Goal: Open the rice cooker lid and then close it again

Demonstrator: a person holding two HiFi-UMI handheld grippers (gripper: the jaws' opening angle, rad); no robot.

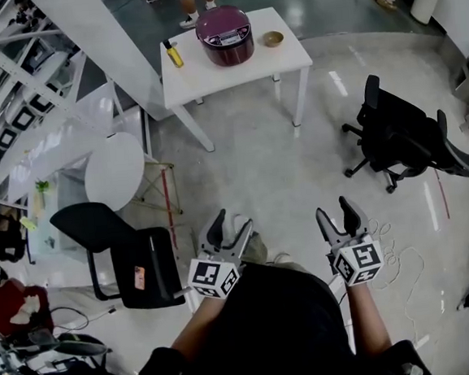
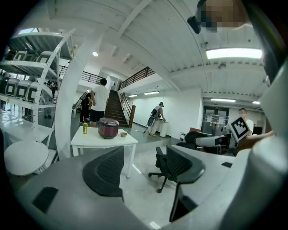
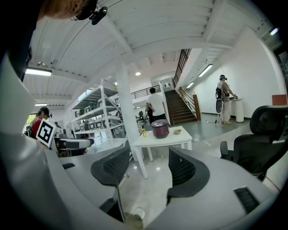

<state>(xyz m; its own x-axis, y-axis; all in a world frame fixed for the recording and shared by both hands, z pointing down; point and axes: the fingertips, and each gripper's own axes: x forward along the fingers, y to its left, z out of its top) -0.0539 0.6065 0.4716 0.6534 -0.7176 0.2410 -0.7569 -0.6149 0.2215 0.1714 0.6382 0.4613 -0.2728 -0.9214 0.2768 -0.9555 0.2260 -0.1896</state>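
A maroon rice cooker (image 1: 224,35) with its lid down stands on a white table (image 1: 208,75) far across the floor. It also shows small in the left gripper view (image 2: 108,128) and the right gripper view (image 3: 160,128). My left gripper (image 1: 231,225) and right gripper (image 1: 335,212) are held side by side close to my body, well short of the table. Both are open with nothing between the jaws, as their own views confirm for the left gripper (image 2: 144,167) and the right gripper (image 3: 149,165).
A yellow can (image 1: 173,53) and a small bowl (image 1: 273,38) flank the cooker. A black office chair (image 1: 402,139) stands at the right, and a black chair (image 1: 122,250) and round white table (image 1: 114,170) at the left. White shelving (image 1: 14,87) lines the left. A person (image 2: 100,101) stands behind the table.
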